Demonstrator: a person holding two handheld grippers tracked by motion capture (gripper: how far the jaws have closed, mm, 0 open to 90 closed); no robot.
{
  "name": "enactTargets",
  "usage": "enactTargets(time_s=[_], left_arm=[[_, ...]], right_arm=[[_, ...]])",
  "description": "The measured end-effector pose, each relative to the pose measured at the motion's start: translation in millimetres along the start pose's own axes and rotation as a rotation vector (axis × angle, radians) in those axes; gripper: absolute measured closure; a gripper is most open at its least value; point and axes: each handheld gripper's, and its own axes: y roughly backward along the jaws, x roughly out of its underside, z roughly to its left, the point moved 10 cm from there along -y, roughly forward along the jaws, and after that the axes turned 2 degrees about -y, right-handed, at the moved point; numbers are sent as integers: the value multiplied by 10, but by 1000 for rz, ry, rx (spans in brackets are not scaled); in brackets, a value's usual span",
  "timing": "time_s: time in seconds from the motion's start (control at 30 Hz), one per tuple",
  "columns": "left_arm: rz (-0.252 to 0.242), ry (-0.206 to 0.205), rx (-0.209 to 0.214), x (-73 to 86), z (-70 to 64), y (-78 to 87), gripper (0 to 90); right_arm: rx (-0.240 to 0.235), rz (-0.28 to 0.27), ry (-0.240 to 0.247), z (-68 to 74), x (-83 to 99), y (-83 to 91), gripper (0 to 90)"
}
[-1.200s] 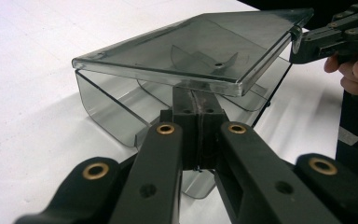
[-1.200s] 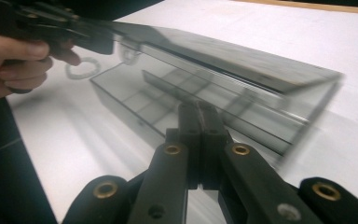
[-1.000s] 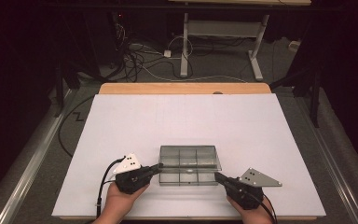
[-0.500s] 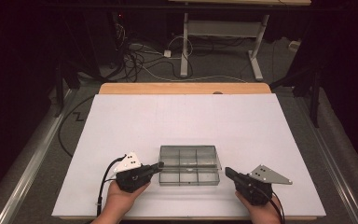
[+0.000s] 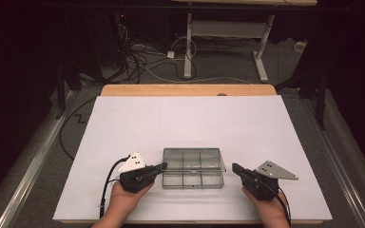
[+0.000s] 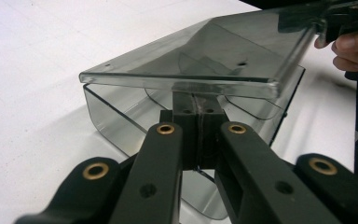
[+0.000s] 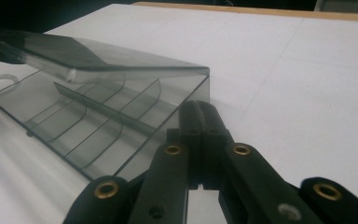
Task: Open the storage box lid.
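A clear grey compartment box (image 5: 192, 175) lies near the front of the white table top. My left gripper (image 5: 162, 166) is at the box's left end, shut on a tab of the lid (image 6: 205, 60). The lid is tilted up above the tray (image 6: 116, 126) on that side. In the right gripper view the raised lid (image 7: 121, 60) hangs over the curved dividers (image 7: 98, 121). My right gripper (image 5: 234, 167) is shut with nothing in it, a short way off the box's right end. Its closed jaws point at the box corner in its own view (image 7: 198, 112).
The white table top (image 5: 190, 118) stretches wide behind the box, with a wooden strip (image 5: 185, 89) along its far edge. Cables (image 5: 147, 61) and a desk frame (image 5: 228, 33) are on the floor beyond. Each gripper trails a cable toward the front edge.
My right gripper has drawn back to the right, away from the box's right end. The left gripper has stayed at the lid's left edge.
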Motion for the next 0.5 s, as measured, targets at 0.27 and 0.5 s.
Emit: enactTargets(time_s=[0.27, 0.5], left_arm=[[-6, 18, 4, -27, 38, -75, 874], [-12, 16, -8, -90, 83, -109, 873]], right_arm=[[7, 1, 17, -94, -59, -212, 900], [19, -4, 11, -224, -111, -382, 900]])
